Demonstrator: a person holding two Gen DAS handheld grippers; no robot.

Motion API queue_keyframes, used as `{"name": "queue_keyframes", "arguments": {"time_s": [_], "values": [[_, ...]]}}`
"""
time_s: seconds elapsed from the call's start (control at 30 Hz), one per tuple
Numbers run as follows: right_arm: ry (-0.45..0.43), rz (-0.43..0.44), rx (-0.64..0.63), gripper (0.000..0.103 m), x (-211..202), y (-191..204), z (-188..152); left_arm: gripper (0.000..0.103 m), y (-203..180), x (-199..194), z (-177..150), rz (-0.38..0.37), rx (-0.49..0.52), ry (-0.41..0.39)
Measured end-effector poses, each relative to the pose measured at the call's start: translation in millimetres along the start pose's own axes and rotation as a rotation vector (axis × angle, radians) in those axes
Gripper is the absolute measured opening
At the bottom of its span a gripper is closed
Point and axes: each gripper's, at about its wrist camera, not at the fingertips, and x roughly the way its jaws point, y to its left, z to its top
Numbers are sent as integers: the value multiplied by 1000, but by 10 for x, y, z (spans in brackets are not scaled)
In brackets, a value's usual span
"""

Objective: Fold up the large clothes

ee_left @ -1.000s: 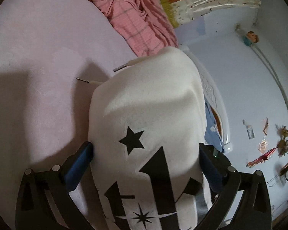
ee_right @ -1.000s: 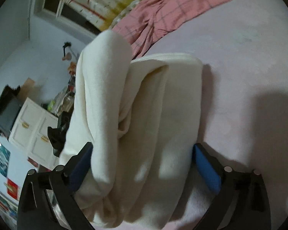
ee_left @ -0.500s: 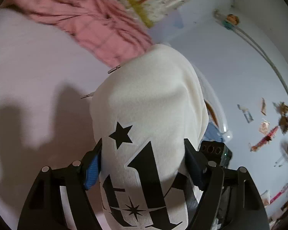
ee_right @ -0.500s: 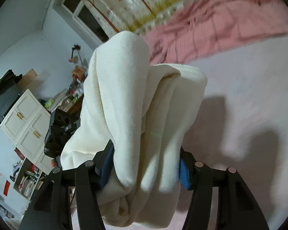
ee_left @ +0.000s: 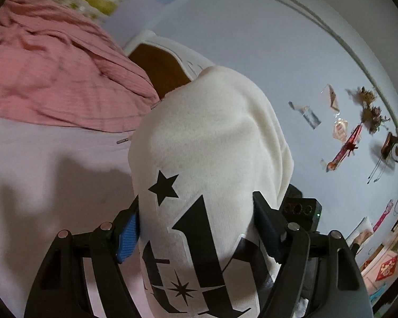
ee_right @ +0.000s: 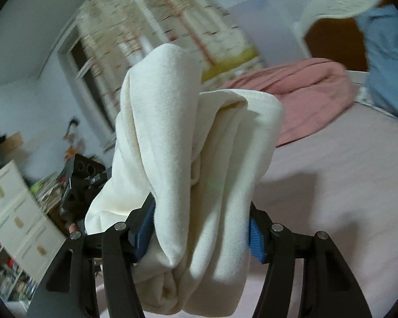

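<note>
My left gripper [ee_left: 196, 228] clamps the cream knit garment [ee_left: 209, 143] above the pale pink bed [ee_left: 39, 185], black star print showing. Only my right gripper's [ee_right: 201, 225] view, jaws easing apart yet pressing plain folds, shows white drawers [ee_right: 16, 222].

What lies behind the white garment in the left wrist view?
Behind the white garment: a pink blanket on the bed, a brown headboard and the wall. The garment covers whatever lies directly behind it.

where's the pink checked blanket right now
The pink checked blanket lies bunched at the head of the bed, upper left in the left wrist view, behind the white sweatshirt and against the headboard.
</note>
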Motion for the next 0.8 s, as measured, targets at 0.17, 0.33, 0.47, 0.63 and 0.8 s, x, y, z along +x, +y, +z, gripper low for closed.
{"name": "queue_keyframes", "arguments": {"time_s": [0.17,0.33,0.47,0.63,0.8], "values": [[-17,-102,86,64,251,-950,22,74,556,821,-107,60,-18,19],[147,-297,217,72,864,-1764,-400,75,1424,1287,-551,177,-185,88],[78,-291,144,75,771,-1613,-331,76,1077,1084,-477,307,35,36],[43,-365,157,75,654,-1533,-415,61,766,834,-539,382,148,-64],[-80,-498,-52,76,304,-811,-437,61,277,431,-552,512,331,-189]]}}
